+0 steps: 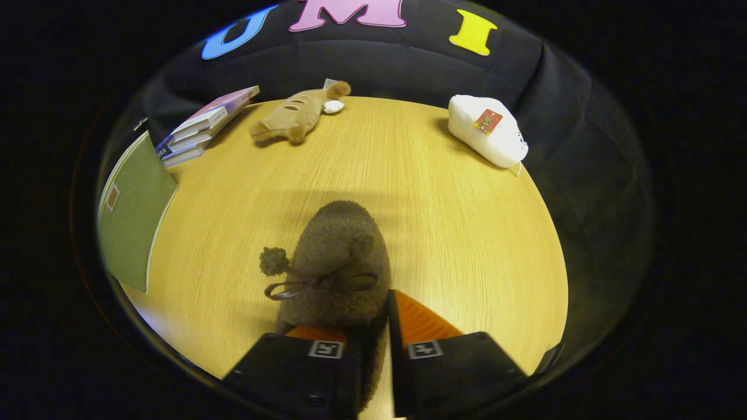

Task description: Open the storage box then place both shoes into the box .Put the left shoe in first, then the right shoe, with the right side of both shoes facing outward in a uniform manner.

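Observation:
A brown fleecy shoe (341, 251) with a pompom and a bow lace lies just ahead of my fingers on the wooden table (467, 233), its toe pointing away from me. My gripper (373, 324) is shut on the shoe's rear rim, one finger inside the opening and the other (417, 318) outside on the right. I cannot tell whether the shoe is lifted off the table. A green flat-sided box (131, 216) stands at the table's left edge, left of the shoe.
A stack of books (204, 125) lies at the back left beyond the green box. A tan plush toy (297, 116) rests at the far edge, and a white plush item (487, 131) sits at the back right.

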`<state>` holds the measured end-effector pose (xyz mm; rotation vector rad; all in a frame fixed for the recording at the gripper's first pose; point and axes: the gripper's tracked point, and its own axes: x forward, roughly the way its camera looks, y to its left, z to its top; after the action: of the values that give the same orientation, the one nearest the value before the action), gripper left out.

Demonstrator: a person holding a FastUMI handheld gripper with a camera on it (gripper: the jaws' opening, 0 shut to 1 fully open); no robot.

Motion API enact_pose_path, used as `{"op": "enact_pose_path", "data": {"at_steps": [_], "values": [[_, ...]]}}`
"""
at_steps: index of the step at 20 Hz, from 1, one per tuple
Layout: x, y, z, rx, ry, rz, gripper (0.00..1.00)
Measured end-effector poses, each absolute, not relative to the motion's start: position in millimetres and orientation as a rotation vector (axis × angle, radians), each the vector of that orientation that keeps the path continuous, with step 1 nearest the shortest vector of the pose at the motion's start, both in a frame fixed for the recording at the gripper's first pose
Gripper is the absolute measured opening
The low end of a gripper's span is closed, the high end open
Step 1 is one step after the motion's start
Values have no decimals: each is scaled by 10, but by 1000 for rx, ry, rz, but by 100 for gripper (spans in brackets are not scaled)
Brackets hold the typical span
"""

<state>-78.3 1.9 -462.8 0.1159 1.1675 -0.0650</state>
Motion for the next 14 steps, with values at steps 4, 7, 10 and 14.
{"op": "enact_pose_path", "data": {"at_steps": [4,7,10,14], "values": [[-816,51,-4342,184,1125,-148,5],[-713,193,-3924,233,1072,-160,5],[-494,469,-3317,284,1011,-143,5],[-129,1154,-2634,377,975,-69,5]]}}
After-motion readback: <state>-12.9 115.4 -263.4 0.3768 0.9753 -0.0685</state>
